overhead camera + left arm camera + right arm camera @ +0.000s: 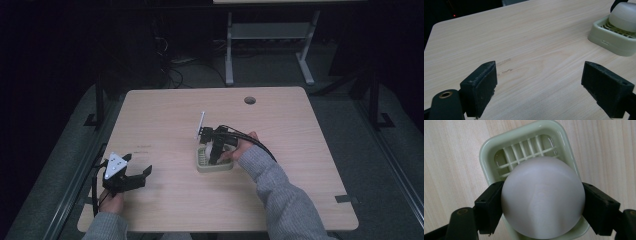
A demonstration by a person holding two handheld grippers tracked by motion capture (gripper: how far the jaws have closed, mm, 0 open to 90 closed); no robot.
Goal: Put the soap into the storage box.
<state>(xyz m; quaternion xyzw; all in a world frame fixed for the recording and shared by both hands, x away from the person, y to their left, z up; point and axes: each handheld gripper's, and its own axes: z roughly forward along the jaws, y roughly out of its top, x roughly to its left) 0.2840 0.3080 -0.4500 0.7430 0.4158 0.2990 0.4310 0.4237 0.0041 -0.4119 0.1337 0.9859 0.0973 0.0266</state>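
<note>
Pale wood-grain laminate covers the rectangular table (165, 115), which has a small round hole (250, 100) near its far edge, toward one o'clock from the middle. Just right of the table's centre sits a pale green, rounded-rectangle plastic tray with a slatted grid floor (201, 165). In the right gripper view the tray (487, 152) lies below the camera, its grid bars showing at twelve o'clock, and a smooth, white, egg-like rounded object (542, 197) rests over it.

The right gripper (216, 152), held in a hand (244, 147) with a grey knitted sleeve (280, 195), reaches down onto the tray from the four o'clock side. Its two black jaws press against the white object at nine and three o'clock, clamped on it. Black cables (255, 140) trail back over the hand, and a thin white strip (201, 125) stands up at the gripper's eleven o'clock; what it is cannot be told.

The left gripper (140, 176) rests low over the table near its eight o'clock corner, well apart from the tray, with a grey three-cornered plate (114, 166) on top. Its jaws stand wide apart with bare table between them. In the left gripper view, the tray (609, 41) and the white object (624, 15) sit at two o'clock, and faint dark marks (504, 66) show on the wood just beyond the left-hand jaw.
</note>
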